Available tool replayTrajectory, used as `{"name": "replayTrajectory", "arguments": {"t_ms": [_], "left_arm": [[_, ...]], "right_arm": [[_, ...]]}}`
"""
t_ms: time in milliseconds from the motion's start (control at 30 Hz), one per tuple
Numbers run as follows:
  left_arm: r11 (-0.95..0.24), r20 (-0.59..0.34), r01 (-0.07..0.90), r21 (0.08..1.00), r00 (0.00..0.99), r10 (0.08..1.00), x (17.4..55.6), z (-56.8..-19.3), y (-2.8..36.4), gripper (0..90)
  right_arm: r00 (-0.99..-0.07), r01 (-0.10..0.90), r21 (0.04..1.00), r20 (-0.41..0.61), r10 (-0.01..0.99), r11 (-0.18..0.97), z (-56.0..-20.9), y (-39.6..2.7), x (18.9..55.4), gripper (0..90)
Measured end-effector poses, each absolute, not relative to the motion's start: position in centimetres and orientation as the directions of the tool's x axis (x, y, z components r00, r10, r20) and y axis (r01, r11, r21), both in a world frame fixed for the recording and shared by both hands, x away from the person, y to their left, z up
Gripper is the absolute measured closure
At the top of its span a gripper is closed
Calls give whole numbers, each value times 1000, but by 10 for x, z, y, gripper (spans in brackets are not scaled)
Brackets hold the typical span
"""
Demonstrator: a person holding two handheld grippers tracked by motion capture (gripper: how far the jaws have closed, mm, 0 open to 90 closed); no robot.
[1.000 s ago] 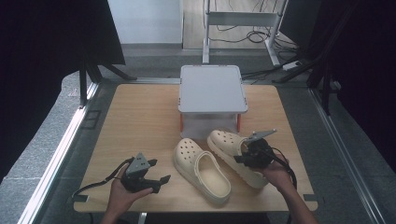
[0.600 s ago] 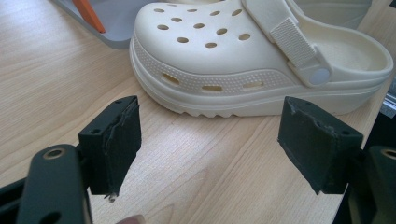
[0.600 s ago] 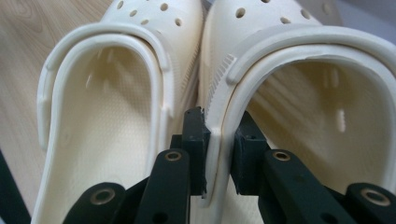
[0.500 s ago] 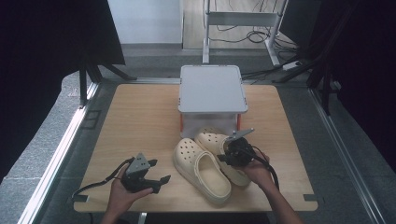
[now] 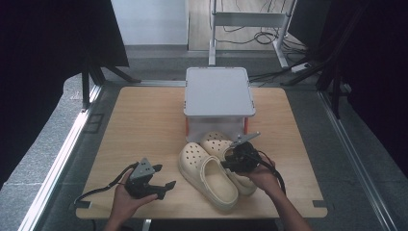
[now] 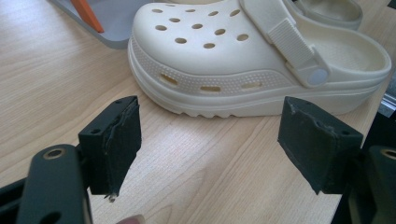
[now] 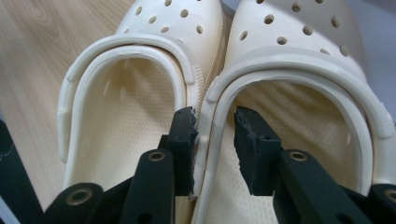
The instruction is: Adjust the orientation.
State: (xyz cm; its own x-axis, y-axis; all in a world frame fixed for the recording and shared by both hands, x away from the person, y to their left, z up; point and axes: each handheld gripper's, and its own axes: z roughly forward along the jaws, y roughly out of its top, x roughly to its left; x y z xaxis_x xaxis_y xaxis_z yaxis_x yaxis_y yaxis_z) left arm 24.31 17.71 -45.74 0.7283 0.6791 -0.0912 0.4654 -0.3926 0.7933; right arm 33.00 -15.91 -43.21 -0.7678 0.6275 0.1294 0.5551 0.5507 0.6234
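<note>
Two cream clogs lie side by side on the wooden table [image 5: 144, 120], toes toward a grey box. My right gripper [image 5: 231, 161] sits over the heel of the right clog [image 5: 216, 142]. In the right gripper view its jaws [image 7: 215, 121] straddle that clog's [image 7: 299, 42] inner side wall. They have just been opening: one pad touches the wall, the other stands apart. The left clog [image 7: 135, 107] lies against it. My left gripper [image 5: 163, 189] rests open at the front left, its jaws [image 6: 210, 135] empty, facing the side of the left clog [image 6: 224, 60].
A grey lidded box [image 5: 219, 91] with orange clips stands at the table's middle back, just beyond the clogs' toes. Bare tabletop lies to the left and right of it. Cables trail from both grippers toward the front edge.
The right gripper has moved left with the right clog, bringing it up against the left clog. Its jaws have widened on the clog's wall. The left gripper has stayed put.
</note>
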Motion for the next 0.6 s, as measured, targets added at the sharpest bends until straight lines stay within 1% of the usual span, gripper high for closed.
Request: {"name": "replayTrajectory", "arguments": {"t_ms": [167, 300, 600], "left_arm": [[-391, -91, 465, 794, 727, 681, 243, -457, 178, 219], [-392, -92, 466, 793, 728, 679, 243, -457, 177, 219], [-391, -94, 467, 793, 728, 679, 243, -457, 177, 219]], "right_arm": [[-773, 555, 607, 124, 622, 568, -430, -159, 328, 566], [-764, 568, 598, 127, 632, 566, -428, -161, 328, 525], [-763, 584, 577, 149, 629, 571, -429, -162, 330, 496]]}}
